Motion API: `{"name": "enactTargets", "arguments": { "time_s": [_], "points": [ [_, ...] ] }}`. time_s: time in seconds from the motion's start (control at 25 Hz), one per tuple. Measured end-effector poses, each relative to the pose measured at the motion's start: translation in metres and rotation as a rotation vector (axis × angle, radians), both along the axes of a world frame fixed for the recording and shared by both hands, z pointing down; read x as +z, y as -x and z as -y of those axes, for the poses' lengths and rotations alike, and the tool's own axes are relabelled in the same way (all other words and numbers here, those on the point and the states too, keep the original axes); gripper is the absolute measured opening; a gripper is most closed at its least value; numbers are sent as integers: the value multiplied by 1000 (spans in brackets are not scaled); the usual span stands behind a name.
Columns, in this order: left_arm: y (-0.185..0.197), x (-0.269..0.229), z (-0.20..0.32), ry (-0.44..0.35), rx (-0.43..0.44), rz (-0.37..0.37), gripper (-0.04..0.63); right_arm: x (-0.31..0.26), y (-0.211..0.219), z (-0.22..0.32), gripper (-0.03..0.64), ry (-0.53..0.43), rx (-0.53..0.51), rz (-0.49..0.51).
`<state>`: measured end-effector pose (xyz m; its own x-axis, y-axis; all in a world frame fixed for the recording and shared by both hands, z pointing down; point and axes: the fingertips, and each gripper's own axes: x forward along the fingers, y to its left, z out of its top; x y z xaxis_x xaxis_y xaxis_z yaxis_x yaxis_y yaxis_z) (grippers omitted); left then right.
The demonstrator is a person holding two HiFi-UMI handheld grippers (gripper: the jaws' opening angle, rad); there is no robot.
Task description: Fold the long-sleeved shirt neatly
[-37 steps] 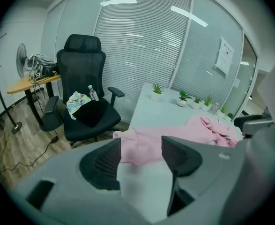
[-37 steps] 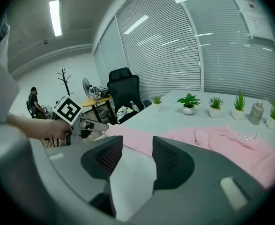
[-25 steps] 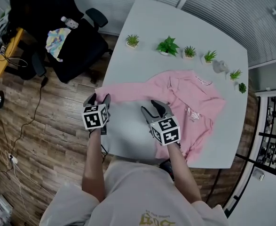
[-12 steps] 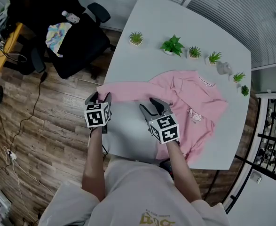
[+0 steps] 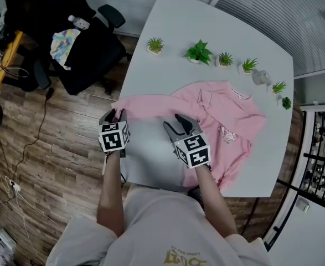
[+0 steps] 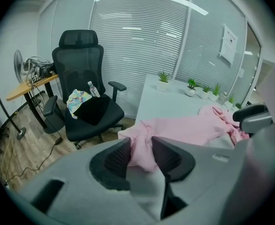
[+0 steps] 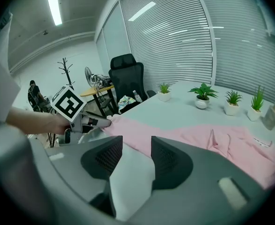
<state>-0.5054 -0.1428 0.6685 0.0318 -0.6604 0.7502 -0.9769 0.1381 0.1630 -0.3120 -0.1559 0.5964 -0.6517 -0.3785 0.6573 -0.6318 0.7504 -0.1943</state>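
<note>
1. Obscured items. In the head view the marker cube and forearm of the right gripper [image 5: 179,124] cover part of the lower body of the long-sleeved shirt [image 5: 228,112]. The person's torso cuts off the near edge of the bench [image 5: 206,29]. The print on the shirt's chest is too small to read. The second sleeve cannot be traced among the bunched folds at the lower right of the garment. In the left gripper view a pale, blurred mass close to the lens blocks the right edge of the frame.

2. Left gripper [image 5: 115,115]. It sits at the left edge of the bench, at the far end of the outstretched sleeve [image 5: 145,106]. Its own view shows the jaws drawn in on the cuff, with pink cloth pinched between the ribbed pads (the fabric bulges out past the tips).

3. Right gripper. The jaws are spread, and bare bench surface shows in the gap between them. The lower edge of the sleeve runs just past the tips. Whether either tip touches the cloth cannot be told.

4. Shirt position. It lies pink and rumpled across the middle and right of the bench, with the collar toward the row of small plants [image 5: 198,53] in the upper part of the frame. The sleeve reaches left toward the bench edge nearest the black office chair [image 5: 79,43].
</note>
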Motion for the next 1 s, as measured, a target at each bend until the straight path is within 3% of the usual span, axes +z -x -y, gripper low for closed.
{"name": "enactTargets", "arguments": {
  "time_s": [0.12, 0.28, 1.0],
  "points": [
    [-4, -8, 3, -28, 3, 9, 101, -4, -3, 1, 199, -3, 13, 6],
    [-9, -18, 6, -62, -5, 8, 74, -8, -12, 2, 196, -9, 34, 10],
    [-32, -76, 13, -196, 31, -26, 52, -39, -38, -5, 195, -66, 101, 52]
  ]
}}
